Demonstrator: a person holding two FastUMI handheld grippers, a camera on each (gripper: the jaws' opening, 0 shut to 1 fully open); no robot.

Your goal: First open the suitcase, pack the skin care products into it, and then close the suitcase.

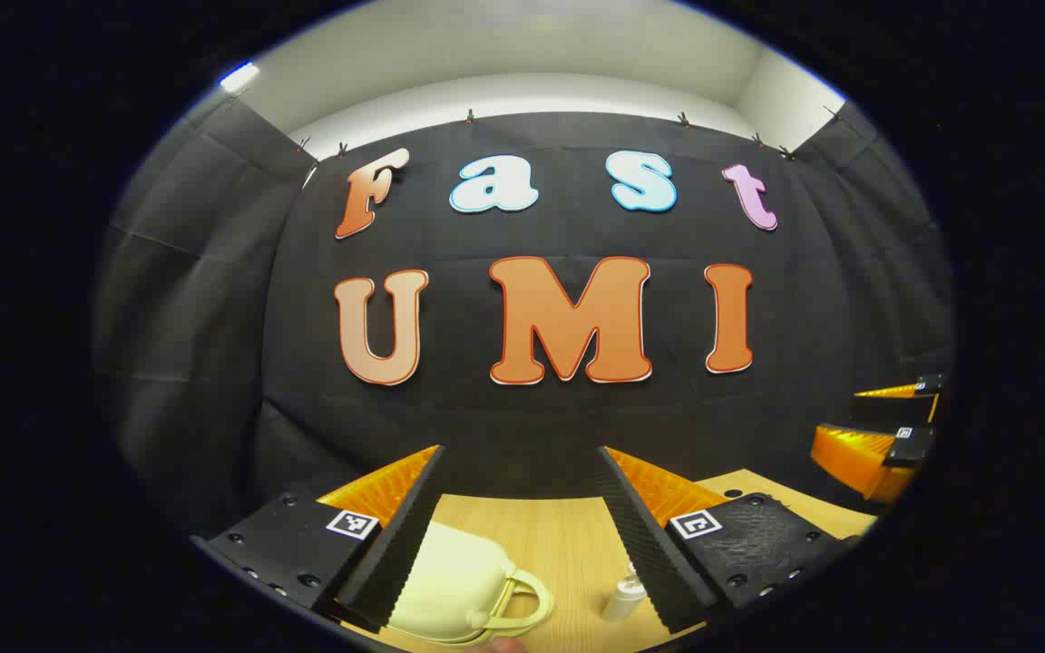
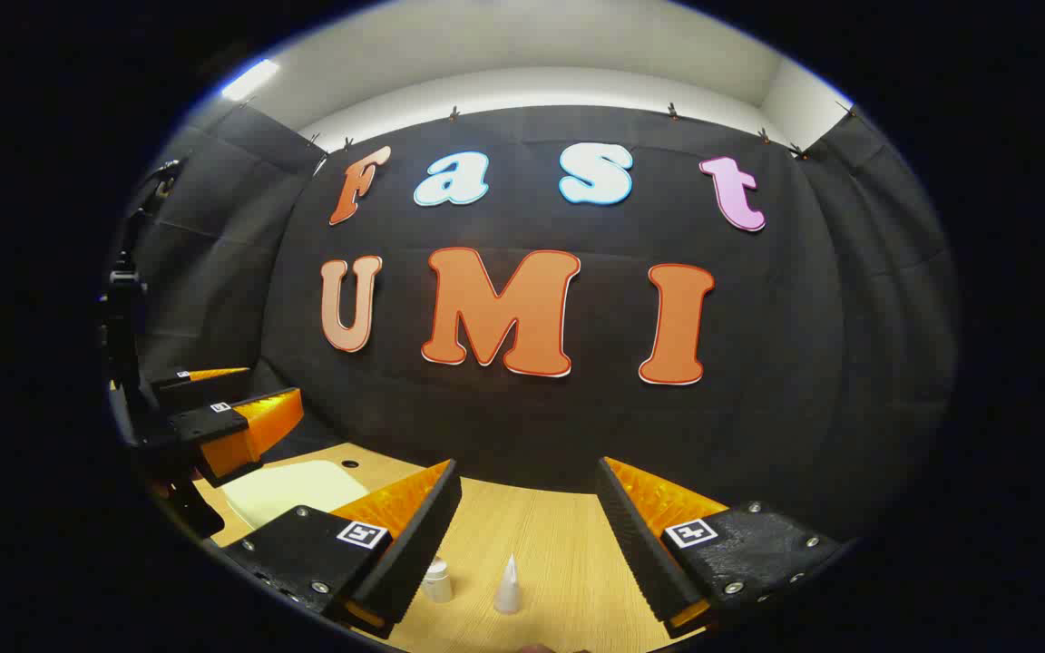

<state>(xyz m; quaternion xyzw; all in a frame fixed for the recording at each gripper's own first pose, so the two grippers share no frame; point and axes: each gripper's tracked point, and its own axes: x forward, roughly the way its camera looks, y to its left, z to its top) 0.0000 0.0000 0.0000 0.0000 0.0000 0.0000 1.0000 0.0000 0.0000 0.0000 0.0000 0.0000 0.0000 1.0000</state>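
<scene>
wooden table (image 1: 568,535), cream suitcase (image 1: 450,580) shut, black cloth wall (image 1: 214,299)

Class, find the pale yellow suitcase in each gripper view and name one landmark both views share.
Left gripper view: the suitcase lies closed at bottom centre-left on the wooden table, handle toward the right, partly behind the left gripper.
Right gripper view: the suitcase sits at lower left, beneath the left gripper.
Shared landmark: the wooden table.

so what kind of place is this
Likely a recording booth, not a home: black cloth wall, a wooden table holding a small cream suitcase, and both tools open.
</scene>
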